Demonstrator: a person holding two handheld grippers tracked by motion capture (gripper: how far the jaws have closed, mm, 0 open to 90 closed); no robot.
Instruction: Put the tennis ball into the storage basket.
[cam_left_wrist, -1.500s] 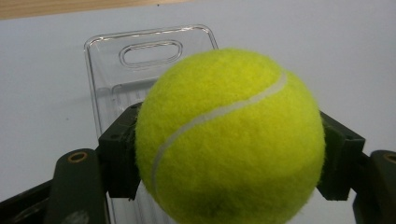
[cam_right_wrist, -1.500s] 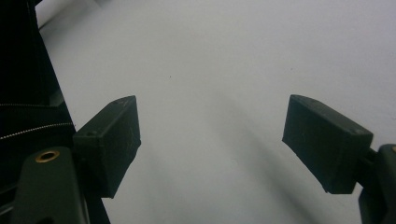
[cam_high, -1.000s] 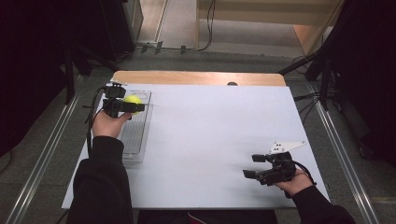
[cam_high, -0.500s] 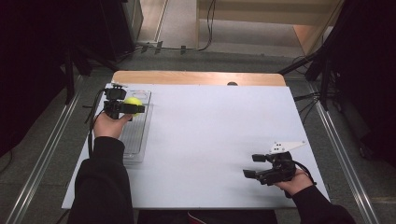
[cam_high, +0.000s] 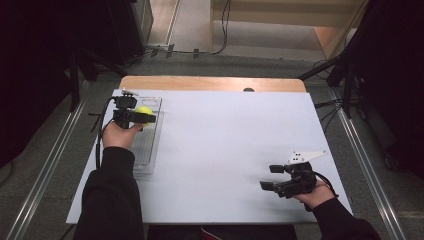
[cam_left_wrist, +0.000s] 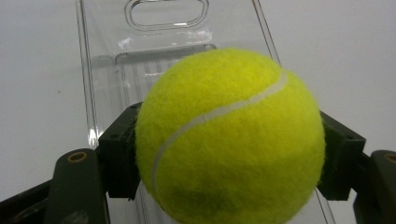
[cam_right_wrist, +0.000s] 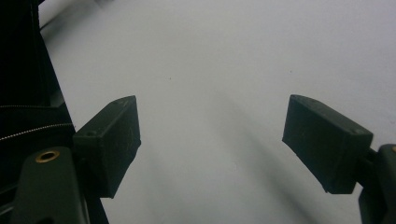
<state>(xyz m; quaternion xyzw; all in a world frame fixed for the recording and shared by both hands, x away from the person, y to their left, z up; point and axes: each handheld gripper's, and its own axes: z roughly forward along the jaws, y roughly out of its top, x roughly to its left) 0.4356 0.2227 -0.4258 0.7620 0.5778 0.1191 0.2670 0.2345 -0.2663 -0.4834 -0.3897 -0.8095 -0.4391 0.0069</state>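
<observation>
At the upper left of the high view, the left gripper (cam_high: 148, 118) clamps a yellow tennis ball (cam_high: 144, 111) between its jaws, holding it above a clear plastic tray (cam_high: 145, 150) on the white desk (cam_high: 225, 145). In the lower right, the right gripper (cam_high: 266, 186) rests low over the bare desk, its jaws spread wide with nothing between them.

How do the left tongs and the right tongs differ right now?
The left tongs are shut on the tennis ball; the right tongs stand open with nothing between them. The left tongs are above the clear tray at the table's left edge; the right tongs are over bare table, near right. Both have black jaws.
</observation>
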